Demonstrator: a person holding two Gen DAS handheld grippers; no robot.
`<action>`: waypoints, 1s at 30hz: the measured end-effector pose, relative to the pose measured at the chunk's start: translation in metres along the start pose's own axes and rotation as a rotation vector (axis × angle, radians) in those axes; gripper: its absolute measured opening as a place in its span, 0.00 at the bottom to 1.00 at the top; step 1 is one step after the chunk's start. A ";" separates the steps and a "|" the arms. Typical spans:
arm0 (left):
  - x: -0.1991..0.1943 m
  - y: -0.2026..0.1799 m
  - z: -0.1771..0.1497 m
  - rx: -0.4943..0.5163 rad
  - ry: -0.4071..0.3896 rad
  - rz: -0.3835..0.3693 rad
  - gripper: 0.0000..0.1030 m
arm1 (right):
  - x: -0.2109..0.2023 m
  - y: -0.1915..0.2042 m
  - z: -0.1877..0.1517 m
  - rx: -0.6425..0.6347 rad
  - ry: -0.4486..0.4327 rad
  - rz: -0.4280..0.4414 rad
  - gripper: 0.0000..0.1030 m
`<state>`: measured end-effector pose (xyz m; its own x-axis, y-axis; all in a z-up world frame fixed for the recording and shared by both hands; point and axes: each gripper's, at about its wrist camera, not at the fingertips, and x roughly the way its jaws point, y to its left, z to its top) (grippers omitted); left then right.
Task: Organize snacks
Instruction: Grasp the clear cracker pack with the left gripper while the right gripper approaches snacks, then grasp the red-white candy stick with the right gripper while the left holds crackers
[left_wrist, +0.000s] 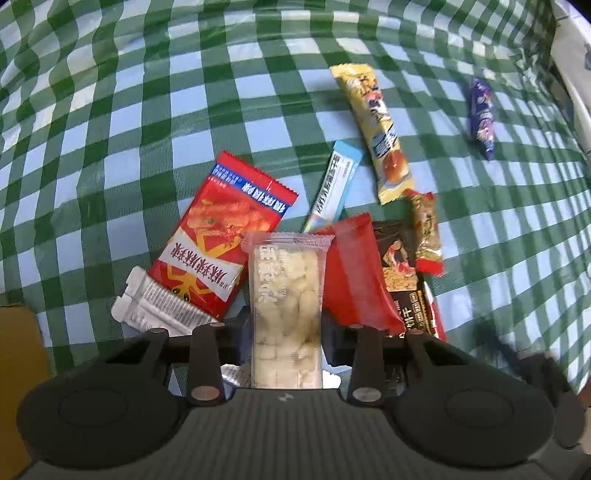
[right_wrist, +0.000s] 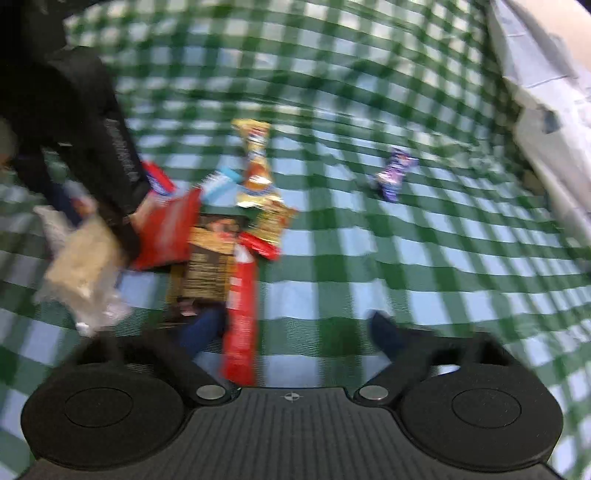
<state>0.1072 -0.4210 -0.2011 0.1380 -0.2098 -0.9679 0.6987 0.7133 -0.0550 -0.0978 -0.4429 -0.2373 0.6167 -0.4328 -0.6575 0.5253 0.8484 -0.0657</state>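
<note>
Between the left tongs (left_wrist: 286, 325), clamped, the clear snack packet (left_wrist: 285, 306) points lengthwise forward; right tongs (right_wrist: 291, 336) apart.

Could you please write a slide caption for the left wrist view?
Left gripper shut on a clear snack pack above a snack pile on checked cloth.

My left gripper (left_wrist: 286, 325) is matte black: two big rounded housings, each with a shallow circular recess, flank a ribbed dark-grey deck that carries a tiny pale mark at its front edge. Four slim black link arms rise from that deck, capped with dull silver pivot pins. My right gripper (right_wrist: 295, 332) is built alike, with a small crosshair mark on the ribbed deck, one silver pin either side of it, and dark blue fingers (right_wrist: 384, 332) beyond, blurred.
</note>
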 end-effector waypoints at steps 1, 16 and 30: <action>-0.001 0.001 -0.001 0.001 -0.002 -0.006 0.40 | -0.002 -0.002 0.000 0.010 0.001 0.050 0.42; -0.077 0.025 -0.088 -0.022 -0.067 -0.061 0.39 | -0.058 -0.019 -0.035 0.233 0.062 -0.001 0.00; -0.078 0.053 -0.116 -0.053 -0.041 -0.014 0.39 | 0.007 -0.004 0.001 -0.029 0.054 -0.007 0.51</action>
<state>0.0516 -0.2892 -0.1573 0.1574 -0.2463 -0.9563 0.6631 0.7440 -0.0825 -0.0954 -0.4496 -0.2410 0.5803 -0.4220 -0.6965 0.5115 0.8544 -0.0915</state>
